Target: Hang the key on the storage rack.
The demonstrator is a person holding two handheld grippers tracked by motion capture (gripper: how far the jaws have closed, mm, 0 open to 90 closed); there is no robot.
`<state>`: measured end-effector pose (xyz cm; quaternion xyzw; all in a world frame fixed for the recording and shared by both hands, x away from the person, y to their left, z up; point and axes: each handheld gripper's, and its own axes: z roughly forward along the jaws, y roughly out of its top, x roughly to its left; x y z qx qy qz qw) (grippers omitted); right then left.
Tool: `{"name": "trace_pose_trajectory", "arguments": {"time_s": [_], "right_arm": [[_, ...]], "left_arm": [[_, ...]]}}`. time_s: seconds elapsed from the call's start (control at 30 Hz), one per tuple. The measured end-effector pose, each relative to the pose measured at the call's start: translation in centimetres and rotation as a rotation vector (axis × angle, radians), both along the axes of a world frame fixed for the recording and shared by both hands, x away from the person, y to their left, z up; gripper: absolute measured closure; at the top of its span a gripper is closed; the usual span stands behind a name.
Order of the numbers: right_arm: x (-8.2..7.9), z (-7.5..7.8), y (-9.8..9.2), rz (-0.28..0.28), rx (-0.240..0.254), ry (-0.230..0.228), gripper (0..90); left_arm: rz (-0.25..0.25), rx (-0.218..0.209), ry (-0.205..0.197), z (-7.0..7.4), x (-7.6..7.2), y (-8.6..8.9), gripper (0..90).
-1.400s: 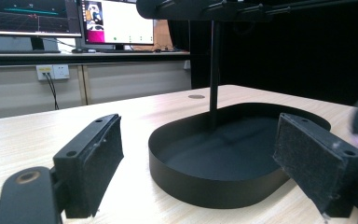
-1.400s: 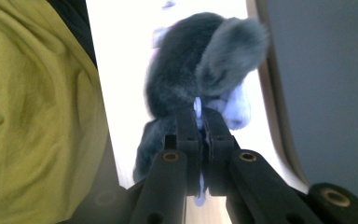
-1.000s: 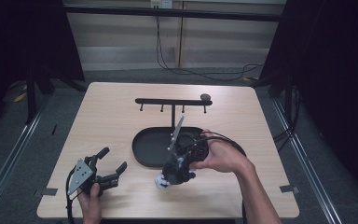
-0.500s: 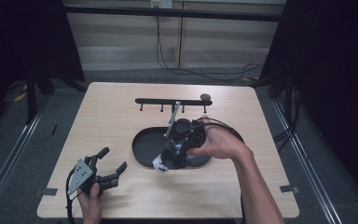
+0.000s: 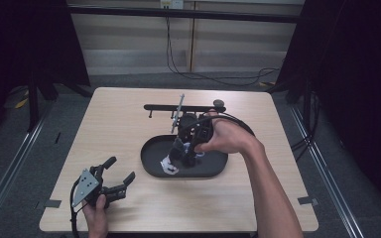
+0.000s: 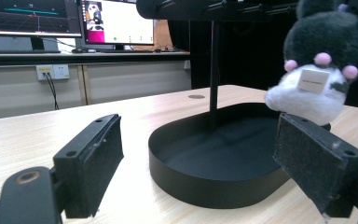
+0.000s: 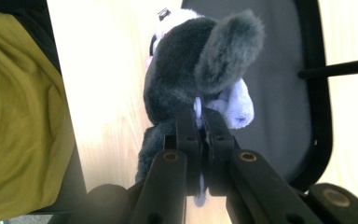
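The right hand-held gripper, clenched on the plush toy, has risen over the tray's rim.

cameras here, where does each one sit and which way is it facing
High view: above the person's side, looking forward and down at the table; both forearms, left gripper and right gripper show.
Left gripper view: low on the gripper, looking level across the tray; its open jaws show.
Right gripper view: looks down its shut jaws at the plush toy.
All three share the toy and tray.
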<state>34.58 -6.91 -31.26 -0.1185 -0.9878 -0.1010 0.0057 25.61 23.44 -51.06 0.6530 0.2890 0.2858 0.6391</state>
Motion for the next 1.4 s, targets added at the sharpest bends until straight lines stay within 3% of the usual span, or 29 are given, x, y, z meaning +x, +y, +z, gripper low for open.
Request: {"name": "trace_pose_trajectory", "arguments": {"time_s": [0.57, 0.67, 1.1, 1.13, 1.4], "right_arm": [[2.8, 0.5, 0.6, -0.023, -0.016, 0.027, 87.3], [3.2, 0.5, 0.5, -0.032, -0.008, 0.051, 87.3], [5.8, 1.1, 1.0, -0.037, -0.058, 0.051, 87.3], [6.1, 1.1, 1.1, -0.039, -0.061, 0.049, 87.3], [7.6, 0.8, 1.6, -0.043, -0.096, 0.058, 87.3]], "left_arm": [[0.0, -0.001, 0.0, 0.0, 0.0, 0.0, 15.3], [0.0, 0.0, 0.001, 0.0, 0.0, 0.0, 15.2], [0.003, -0.023, 0.004, 0.0, 0.0, -0.2, 15.3], [0.002, -0.008, 0.0, 0.0, 0.0, -0.1, 15.3], [0.002, -0.009, 0.0, 0.0, 0.0, -0.1, 15.3]]}}
